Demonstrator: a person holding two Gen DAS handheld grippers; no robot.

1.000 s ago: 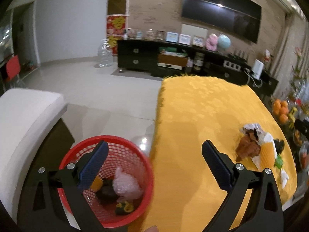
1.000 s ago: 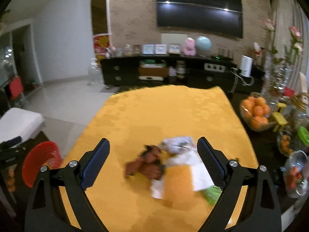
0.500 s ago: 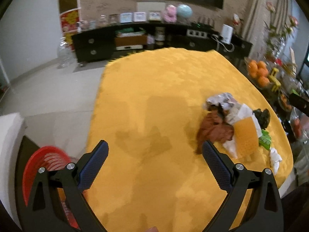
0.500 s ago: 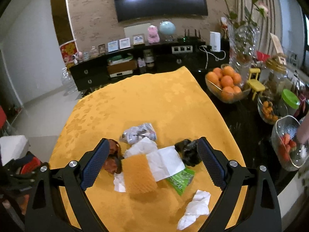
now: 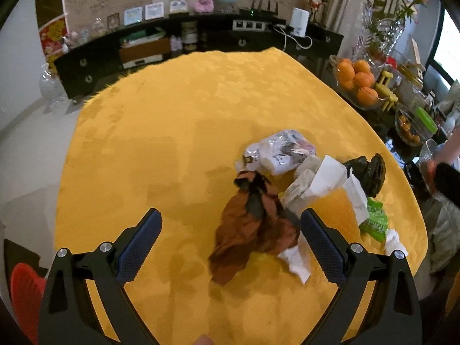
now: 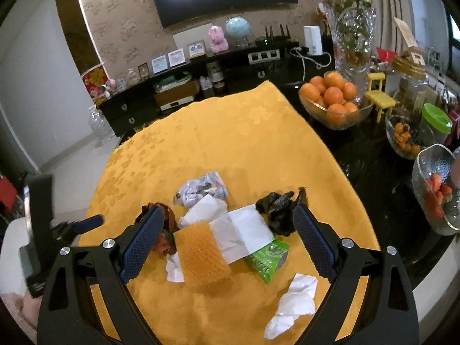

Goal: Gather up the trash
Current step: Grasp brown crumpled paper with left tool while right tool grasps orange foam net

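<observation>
A heap of trash lies on the yellow tablecloth (image 5: 172,132): a crumpled brown wrapper (image 5: 250,224), a clear printed bag (image 5: 279,149), white paper (image 5: 325,178), a black crumpled bag (image 5: 371,172) and a green packet (image 5: 373,221). My left gripper (image 5: 230,238) hangs open just above the brown wrapper, nothing between its pads. In the right wrist view my right gripper (image 6: 227,235) stands open over an orange sheet (image 6: 201,253), white paper (image 6: 247,233), the green packet (image 6: 270,256), the black bag (image 6: 279,210) and a white tissue (image 6: 293,302). The red basket (image 5: 23,293) shows at the lower left.
On the dark tabletop to the right stand a bowl of oranges (image 6: 333,100), a glass vase (image 6: 353,31), a small yellow chair (image 6: 379,97), jars and a glass bowl of strawberries (image 6: 437,192). A black cabinet (image 6: 178,92) runs along the far wall.
My left gripper has swung from over the red basket across to the table and now hangs over the brown wrapper. The right gripper has shifted and rolled, bringing the trash heap nearer.
</observation>
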